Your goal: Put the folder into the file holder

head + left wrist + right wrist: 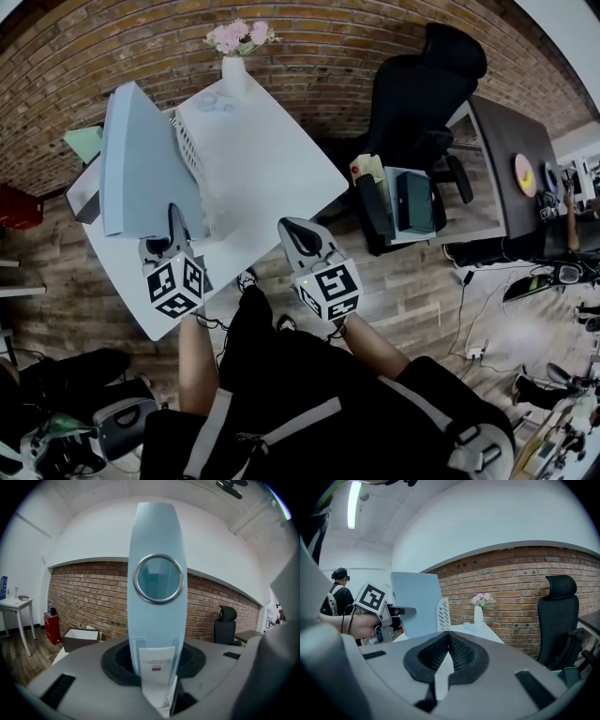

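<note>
Left gripper (176,223): fingers (117,663) are clenched on the spine of the light blue folder (157,550). The spine stands upright between the pads, its label just above them and its round finger ring higher up. In the head view, the folder rises from these fingertips and extends away from them over the white table (281,178), on edge.

File holder (194,155): white, with a slotted wall, standing on the table just to the right of the left fingertips and running away from them alongside the folder. The folder is outside it, against or just beside its slotted wall. No view settles whether the two touch.

Right gripper (302,234): fingers (461,651) are closed tip to tip with nothing between them. It is held over the near edge of the table, well to the right of the left fingers and apart from both folder and holder.

Other items: a white vase (234,75) with pink flowers (240,36) stands at the far end of the table, well beyond both sets of fingertips. A black office chair (422,84) stands on the wooden floor beyond and to the right of the right fingers. From the right gripper view, the folder, the holder and the vase lie ahead of its fingertips, from left to right.
</note>
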